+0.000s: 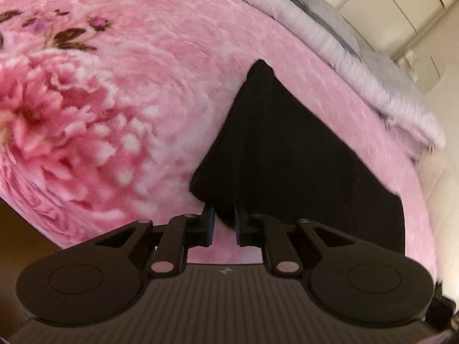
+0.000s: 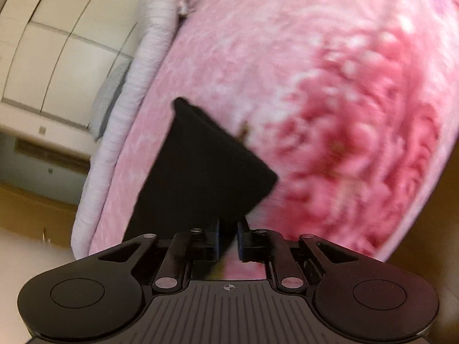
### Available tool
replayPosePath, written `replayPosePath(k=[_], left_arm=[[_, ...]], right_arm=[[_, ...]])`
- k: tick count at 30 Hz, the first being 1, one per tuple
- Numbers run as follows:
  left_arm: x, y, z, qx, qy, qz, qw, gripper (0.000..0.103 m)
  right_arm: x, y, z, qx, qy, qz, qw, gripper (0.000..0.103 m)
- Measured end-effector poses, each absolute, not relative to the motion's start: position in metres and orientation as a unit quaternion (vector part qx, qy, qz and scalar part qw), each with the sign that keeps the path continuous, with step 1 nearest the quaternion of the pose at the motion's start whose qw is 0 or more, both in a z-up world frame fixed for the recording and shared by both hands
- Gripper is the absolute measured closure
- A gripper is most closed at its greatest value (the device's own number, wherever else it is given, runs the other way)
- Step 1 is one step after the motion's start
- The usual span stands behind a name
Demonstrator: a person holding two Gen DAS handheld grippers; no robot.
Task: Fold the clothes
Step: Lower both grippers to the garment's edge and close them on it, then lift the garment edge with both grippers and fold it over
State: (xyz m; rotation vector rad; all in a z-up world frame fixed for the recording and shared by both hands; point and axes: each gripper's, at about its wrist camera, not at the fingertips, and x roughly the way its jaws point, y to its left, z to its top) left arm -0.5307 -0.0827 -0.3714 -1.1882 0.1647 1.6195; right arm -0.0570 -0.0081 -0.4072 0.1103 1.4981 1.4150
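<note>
Pink flowered blanket [image 1: 143, 91] looks blurred; left gripper [image 1: 223, 225] and right gripper [image 2: 228, 239] each pinch black garment [image 1: 287, 149], its shape unreadable.

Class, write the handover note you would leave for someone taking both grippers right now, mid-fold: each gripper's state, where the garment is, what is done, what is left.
Left gripper: shut on an edge of the black garment.
Right gripper: shut on another edge of the same black garment.
Garment: partly lifted over the pink floral blanket on the bed; the rest still lies on the blanket.
Done: both edges gripped and raised, a fold seems under way.
Left: probably carry the held edges across, lay them flat, release, then finish folding. How many folds came before cannot be told.
</note>
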Motion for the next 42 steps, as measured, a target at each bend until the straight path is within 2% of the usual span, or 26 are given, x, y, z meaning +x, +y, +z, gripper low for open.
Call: replayPosePath(k=[1,3,8,17,21,27,28,30,33,35,38,40,42], left_arm=[[-0.526,-0.085,-0.363,-0.484,0.089,0.675,0.550,0.096],[-0.505,-0.089,-0.344,-0.425,0.132,0.662,0.603,0.096],[-0.448,-0.068,-0.333,-0.303,0.216,0.612,0.698,0.097],[-0.399,-0.004,-0.356,-0.279,0.229,0.533,0.765,0.098],[-0.391,0.007,-0.377,-0.278,0.253,0.516,0.770,0.098],[-0.398,0.016,-0.387,-0.305,0.243,0.508,0.768,0.097],[-0.398,0.017,-0.384,-0.305,0.245,0.508,0.767,0.097],[-0.404,0.014,-0.374,-0.312,0.237,0.518,0.761,0.097],[-0.432,0.004,-0.367,-0.349,0.204,0.545,0.735,0.097],[-0.458,-0.006,-0.368,-0.386,0.177,0.565,0.707,0.098],[-0.499,-0.025,-0.370,-0.435,0.120,0.585,0.674,0.099],[-0.525,-0.038,-0.371,-0.470,0.067,0.583,0.659,0.099],[-0.546,-0.049,-0.372,-0.500,0.021,0.574,0.649,0.099]], right_arm=[[-0.055,-0.010,-0.408,0.057,0.626,0.586,0.511,0.065],[-0.051,-0.012,-0.410,0.081,0.632,0.580,0.508,0.058],[-0.055,-0.007,-0.411,0.099,0.634,0.588,0.493,0.057],[-0.058,0.009,-0.425,0.097,0.647,0.567,0.500,0.058],[-0.055,0.012,-0.427,0.100,0.648,0.566,0.499,0.058],[-0.056,0.014,-0.426,0.109,0.639,0.568,0.507,0.058],[-0.058,0.015,-0.424,0.103,0.633,0.571,0.512,0.061],[-0.064,0.019,-0.416,0.076,0.619,0.577,0.528,0.078],[-0.073,0.026,-0.404,0.031,0.597,0.585,0.549,0.091],[-0.088,0.033,-0.386,-0.024,0.552,0.603,0.575,0.093],[-0.152,0.024,-0.338,-0.151,0.330,0.693,0.622,0.094],[-0.197,0.006,-0.316,-0.194,0.190,0.745,0.610,0.094],[-0.238,-0.014,-0.308,-0.218,0.097,0.784,0.573,0.094]])
